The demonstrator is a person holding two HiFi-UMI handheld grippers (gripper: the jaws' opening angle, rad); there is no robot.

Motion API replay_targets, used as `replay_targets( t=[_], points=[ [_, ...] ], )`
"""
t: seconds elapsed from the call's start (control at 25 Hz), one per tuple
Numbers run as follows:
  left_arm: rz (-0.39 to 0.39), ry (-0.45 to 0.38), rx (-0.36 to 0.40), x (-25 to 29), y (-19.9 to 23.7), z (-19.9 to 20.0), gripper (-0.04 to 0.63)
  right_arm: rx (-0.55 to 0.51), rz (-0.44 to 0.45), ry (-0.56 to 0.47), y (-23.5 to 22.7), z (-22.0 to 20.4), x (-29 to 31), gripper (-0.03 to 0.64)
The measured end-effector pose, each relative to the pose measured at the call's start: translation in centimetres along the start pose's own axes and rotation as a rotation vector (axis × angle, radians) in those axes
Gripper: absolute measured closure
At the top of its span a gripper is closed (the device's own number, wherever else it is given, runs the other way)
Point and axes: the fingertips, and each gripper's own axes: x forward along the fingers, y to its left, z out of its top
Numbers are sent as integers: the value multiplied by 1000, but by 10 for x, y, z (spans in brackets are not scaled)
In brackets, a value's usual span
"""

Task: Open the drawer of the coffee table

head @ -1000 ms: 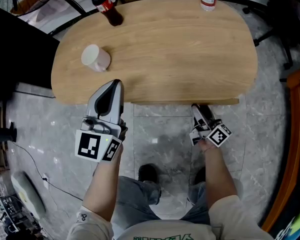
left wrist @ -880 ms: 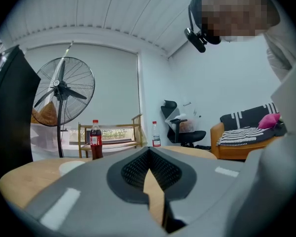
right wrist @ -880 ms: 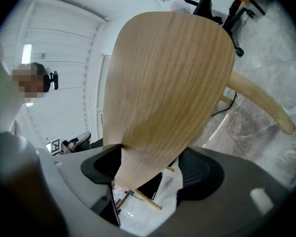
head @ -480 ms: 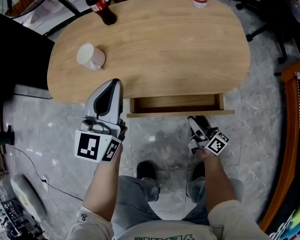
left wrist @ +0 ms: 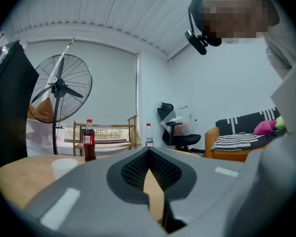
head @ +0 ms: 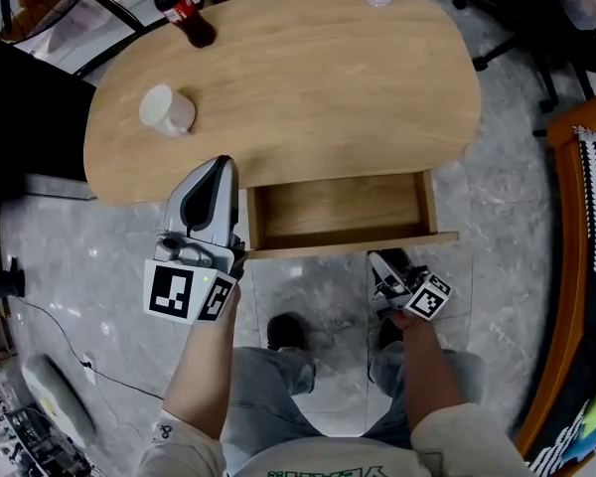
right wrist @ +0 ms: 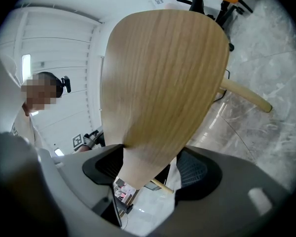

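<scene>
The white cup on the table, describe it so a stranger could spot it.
Start at the oval wooden table with the open drawer. The cup stands near its left end. It is short and plain white, unlike the dark cola bottle behind it.

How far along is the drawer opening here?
Done: the drawer stands well out from under the coffee table, its bare wooden inside showing. In hand: the right claw is clamped on the drawer front. Left: perhaps a little more pull, then release. The left claw is shut, holding nothing.
</scene>
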Motion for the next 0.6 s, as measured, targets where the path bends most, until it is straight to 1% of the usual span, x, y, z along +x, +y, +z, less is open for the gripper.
replay_targets(
  t=[0.16,0.4,0.48,0.6],
  points=[
    [-1,-7,2,-2,-2,-1,595,9,10,42,-5,-11,-6,277],
    [8,-8,-10,-6,6,-7,597,17,57,86,-7,-17,-6,284],
    [13,-9,-11,-8,9,-8,595,7,49,108,-10,-19,-6,290],
    [9,-8,-6,-9,8,-7,595,-12,-11,147,-21,-25,-11,284]
  ],
)
